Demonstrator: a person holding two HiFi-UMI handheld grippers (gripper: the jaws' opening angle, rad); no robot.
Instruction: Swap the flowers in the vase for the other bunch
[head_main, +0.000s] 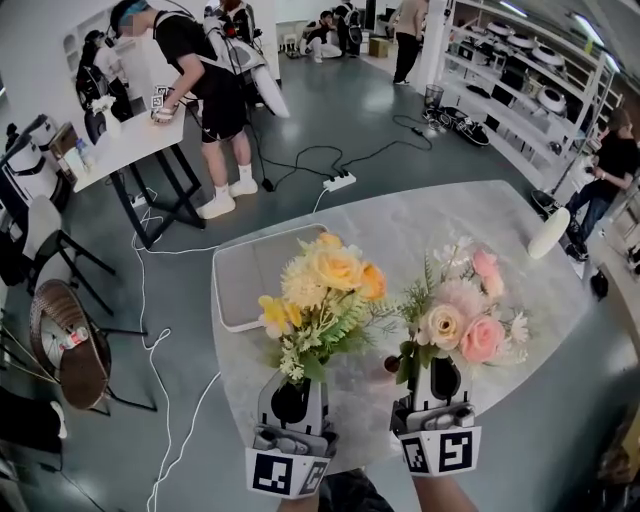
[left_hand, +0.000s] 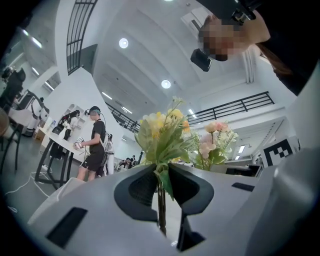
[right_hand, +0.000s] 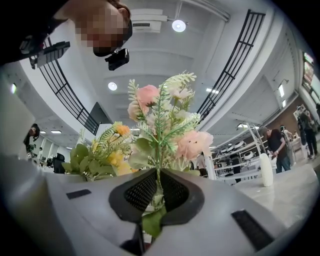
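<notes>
Vase (head_main: 548, 232) first: it's the white one standing at the far right edge of the marble table (head_main: 400, 215), well apart from both bunches, and I can't tell what's inside it. Pale tray (head_main: 235, 285) sits on the table's left side, just past the yellow bunch (head_main: 325, 285).

My left gripper (head_main: 291, 392) is clamped narrow on that yellow bunch's stems, holding it upright over the table. My right gripper (head_main: 438, 378) is pinched on the stems of the pink bunch (head_main: 465, 310) right beside it.

Head view gives the tray and the whole layout. Left gripper view shows the thin stems running down between the pads, with the pink bunch peeking in behind. Right gripper view picks up the vase off to the right on the tabletop, plus a leaf squeezed in the jaws.
</notes>
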